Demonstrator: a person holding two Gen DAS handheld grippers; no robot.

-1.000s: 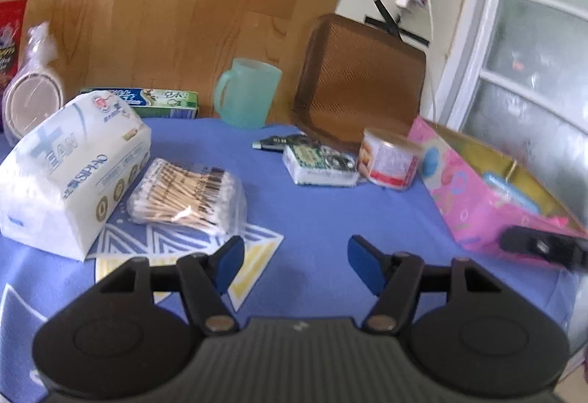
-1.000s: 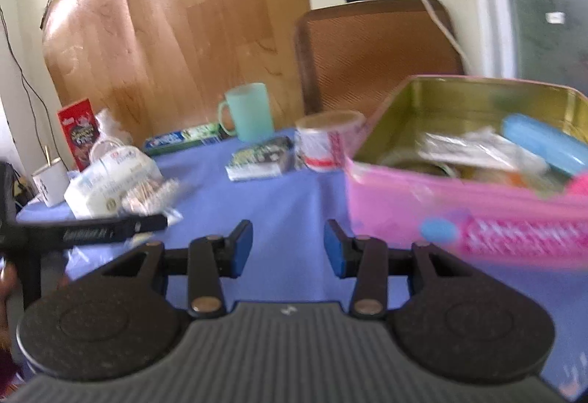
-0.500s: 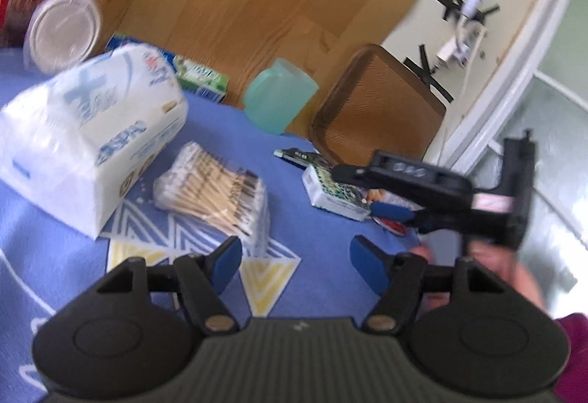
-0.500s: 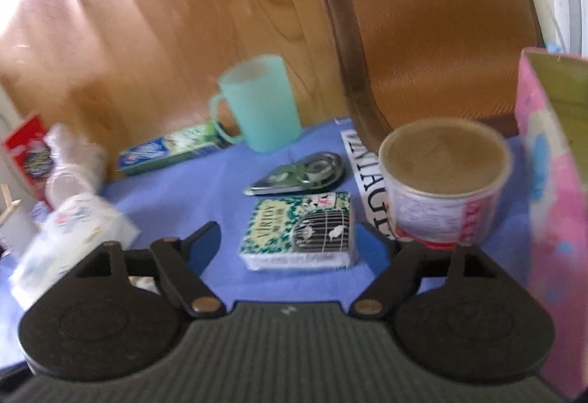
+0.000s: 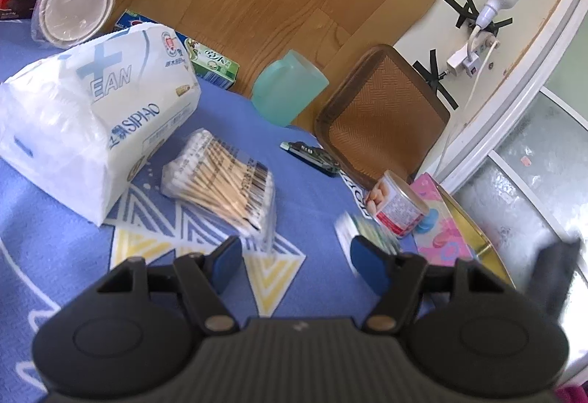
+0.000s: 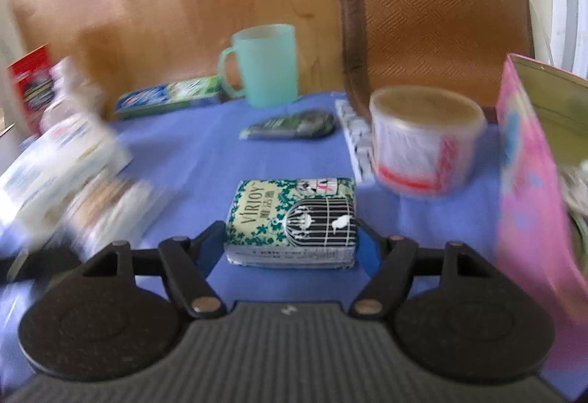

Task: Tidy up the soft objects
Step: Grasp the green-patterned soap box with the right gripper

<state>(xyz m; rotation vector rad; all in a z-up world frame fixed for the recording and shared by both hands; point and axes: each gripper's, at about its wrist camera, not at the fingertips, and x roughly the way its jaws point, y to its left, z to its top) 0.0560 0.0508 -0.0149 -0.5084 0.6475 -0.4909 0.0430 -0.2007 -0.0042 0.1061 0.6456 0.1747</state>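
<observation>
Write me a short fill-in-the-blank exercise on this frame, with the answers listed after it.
1. The small tissue pack printed with a birdcage lies between the fingers of the ____ gripper.
2. The mug near the wooden board is ____ in colour.
3. The bag of cotton swabs lies beside the large white ____ pack.
4. Nothing lies between the fingers of the ____ gripper.

Missing words: right; mint green; tissue; left

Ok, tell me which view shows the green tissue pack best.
The right wrist view: the tissue pack lies sharp and whole between the right gripper's fingers. The left wrist view shows only a blurred sliver behind a fingertip.
</observation>
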